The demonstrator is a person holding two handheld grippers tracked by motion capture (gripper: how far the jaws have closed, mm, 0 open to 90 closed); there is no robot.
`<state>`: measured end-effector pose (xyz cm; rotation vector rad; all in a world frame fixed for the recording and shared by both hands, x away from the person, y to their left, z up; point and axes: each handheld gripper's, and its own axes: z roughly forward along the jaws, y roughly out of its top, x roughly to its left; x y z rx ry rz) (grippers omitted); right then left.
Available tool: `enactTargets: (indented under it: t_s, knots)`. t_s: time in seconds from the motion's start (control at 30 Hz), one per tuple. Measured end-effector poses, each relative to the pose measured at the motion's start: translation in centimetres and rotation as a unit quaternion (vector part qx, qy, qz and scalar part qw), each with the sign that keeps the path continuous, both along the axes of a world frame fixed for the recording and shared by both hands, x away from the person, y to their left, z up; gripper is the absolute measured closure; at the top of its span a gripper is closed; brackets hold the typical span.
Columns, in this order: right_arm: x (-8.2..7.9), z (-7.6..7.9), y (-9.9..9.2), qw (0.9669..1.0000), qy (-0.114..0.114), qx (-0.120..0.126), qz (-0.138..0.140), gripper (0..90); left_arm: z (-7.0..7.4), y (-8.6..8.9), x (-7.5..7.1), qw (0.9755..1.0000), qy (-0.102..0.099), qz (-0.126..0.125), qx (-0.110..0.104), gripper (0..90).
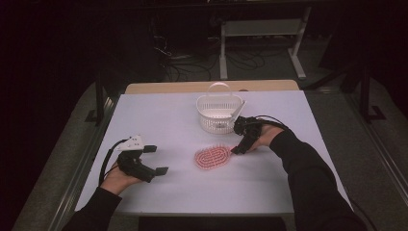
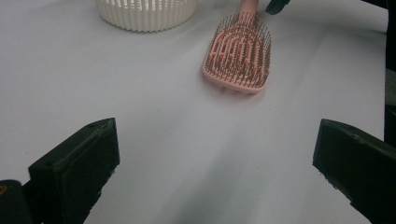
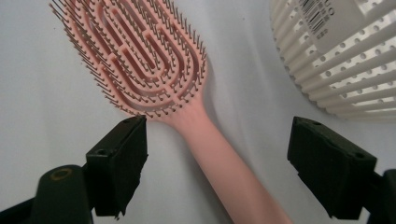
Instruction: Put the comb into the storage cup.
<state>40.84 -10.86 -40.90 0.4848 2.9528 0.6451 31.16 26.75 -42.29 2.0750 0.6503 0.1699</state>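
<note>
A pink hairbrush [image 1: 211,158] lies bristles-up in the middle of the white table [image 1: 159,120], its handle pointing toward the right hand. My right gripper [image 1: 239,148] is down over that handle. In the right gripper view the jaws of the right gripper [image 3: 217,154] stand open on either side of the handle of the hairbrush [image 3: 140,60], with a gap on both sides. My left gripper [image 1: 156,160] rests at the table's left, open with nothing between its jaws. In the left gripper view, the left gripper [image 2: 215,158] faces the hairbrush [image 2: 238,56] from a distance.
A white perforated basket [image 1: 219,113] with an upright handle stands just behind the brush, close to the right hand. The basket [image 3: 336,51] carries a barcode label in the right gripper view, and the basket [image 2: 144,14] sits at the top of the left gripper view.
</note>
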Motion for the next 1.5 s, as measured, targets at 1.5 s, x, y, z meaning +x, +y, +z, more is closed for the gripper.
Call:
enactTargets:
  t_s: [1.5]
  knots:
    - [0.6, -2.1, 0.7, 0.9969, 0.015, -0.06, 0.047, 50.9, -0.1, 0.0, 0.0, 1.0, 0.001, -0.002, 0.002, 0.4]
